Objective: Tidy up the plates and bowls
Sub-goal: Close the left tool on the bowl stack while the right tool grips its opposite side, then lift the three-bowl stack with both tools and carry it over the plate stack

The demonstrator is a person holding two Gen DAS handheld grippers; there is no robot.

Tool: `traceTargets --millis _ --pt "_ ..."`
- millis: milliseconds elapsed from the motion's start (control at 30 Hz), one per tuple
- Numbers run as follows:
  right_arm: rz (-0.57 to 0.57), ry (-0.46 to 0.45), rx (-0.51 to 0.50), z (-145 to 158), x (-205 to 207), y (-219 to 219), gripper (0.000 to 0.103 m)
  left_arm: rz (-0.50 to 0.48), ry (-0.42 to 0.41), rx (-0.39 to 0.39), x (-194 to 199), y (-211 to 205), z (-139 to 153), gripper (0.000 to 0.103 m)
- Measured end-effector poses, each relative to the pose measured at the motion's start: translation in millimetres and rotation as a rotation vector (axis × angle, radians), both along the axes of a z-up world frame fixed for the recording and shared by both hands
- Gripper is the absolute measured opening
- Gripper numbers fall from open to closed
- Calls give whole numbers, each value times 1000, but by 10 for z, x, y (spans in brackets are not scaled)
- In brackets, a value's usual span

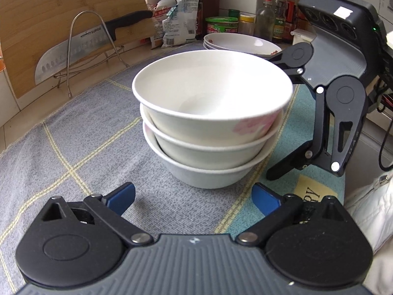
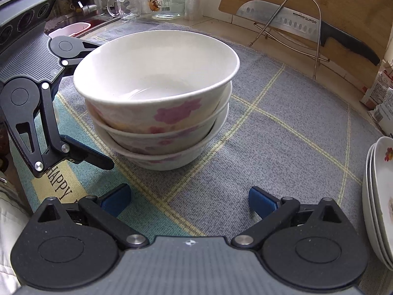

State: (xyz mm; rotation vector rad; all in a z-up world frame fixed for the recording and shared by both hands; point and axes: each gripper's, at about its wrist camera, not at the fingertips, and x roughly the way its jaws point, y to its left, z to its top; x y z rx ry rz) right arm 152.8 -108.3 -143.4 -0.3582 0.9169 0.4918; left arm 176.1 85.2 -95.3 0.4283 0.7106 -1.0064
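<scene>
A knife leans in a wire rack against a cutting board, far left of the left tool, whose blue pads are spread wide with nothing between them. Straight ahead of it, three nested white bowls stand on a grey checked cloth covering the surface. The right tool, likewise spread and empty, faces the bowls from their other side. Stacked plates lie at that tool's right edge; jars and bottles line the wall beyond.
</scene>
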Motion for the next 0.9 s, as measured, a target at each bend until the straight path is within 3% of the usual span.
traceTargets --millis 133,233,367,900 --pt "108 -9 -22 25 66 78 103 -95 -36 12 49 -17 32 97" --pt "186 -17 -32 55 134 118 103 -122 -37 38 87 -35 46 90" --pt "257 -16 -29 130 214 138 103 -174 -36 44 108 -45 79 90" --pt "365 34 -15 292 325 167 94 -259 23 37 238 -64 144 84"
